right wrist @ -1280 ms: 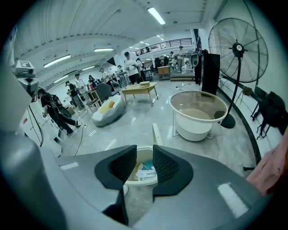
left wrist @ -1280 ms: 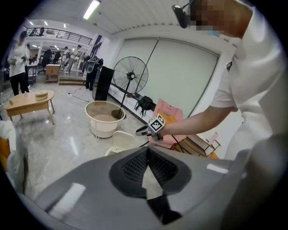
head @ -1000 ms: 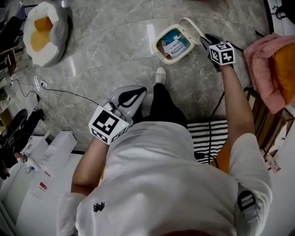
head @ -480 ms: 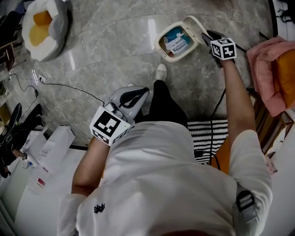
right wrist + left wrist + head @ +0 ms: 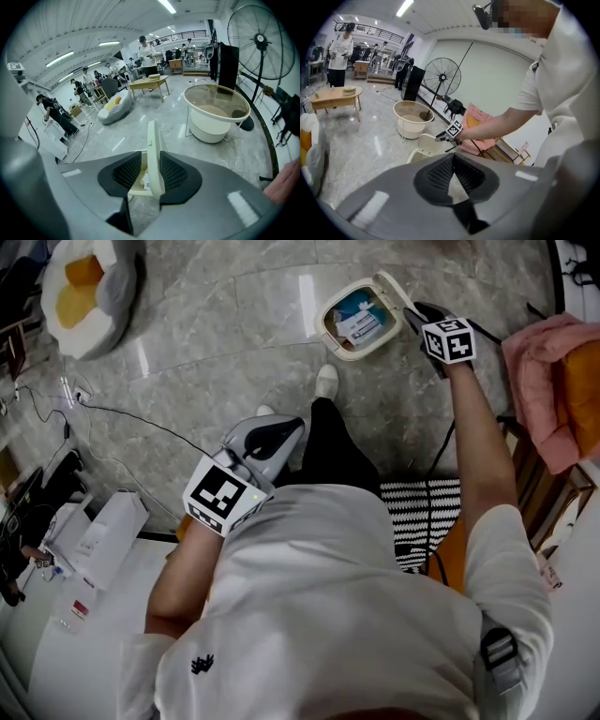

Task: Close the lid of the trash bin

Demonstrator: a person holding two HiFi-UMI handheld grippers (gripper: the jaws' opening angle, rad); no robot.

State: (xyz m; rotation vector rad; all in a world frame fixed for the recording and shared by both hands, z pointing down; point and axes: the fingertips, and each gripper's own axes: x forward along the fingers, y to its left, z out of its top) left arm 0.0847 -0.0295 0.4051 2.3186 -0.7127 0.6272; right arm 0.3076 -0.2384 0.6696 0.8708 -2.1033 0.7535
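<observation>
Grey marble-look floor, glossy w/ light streaks, is spreading under me in a big open workshop. I'm standing and looking steeply down past my own white shirt.

Cream trash bin is sitting on the floor just ahead of my shoe, w/ paper rubbish showing inside. Its lid is standing up on the side nearest my right arm, so the bin isn't closed yet.

I'm reaching my right gripper out to that lid. In the right gripper view the jaws are sitting partly apart w/ the upright lid slotted edge-on between them. The right-hand pad is lying close against it, while a gap is showing on the other side, so I'm straddling it, not clamping. I think that's the point: w/ the lid between the jaws I can tip it over the opening.

My left gripper is hanging low near my hip, well apart from the bin. Its jaws are meeting at the tips and gripping nothing. It's prob. parked out of the way, as this job needs one arm.

Around the room:
- a grey and orange cushion is lying far left
- a thin cable is trailing across the floor
- pink cloth is piled at my right
- a striped mat is lying near my feet
- a cream basin on a stand, a standing fan and a low wood table are sitting beyond the bin
- several people are working in the bkgd
</observation>
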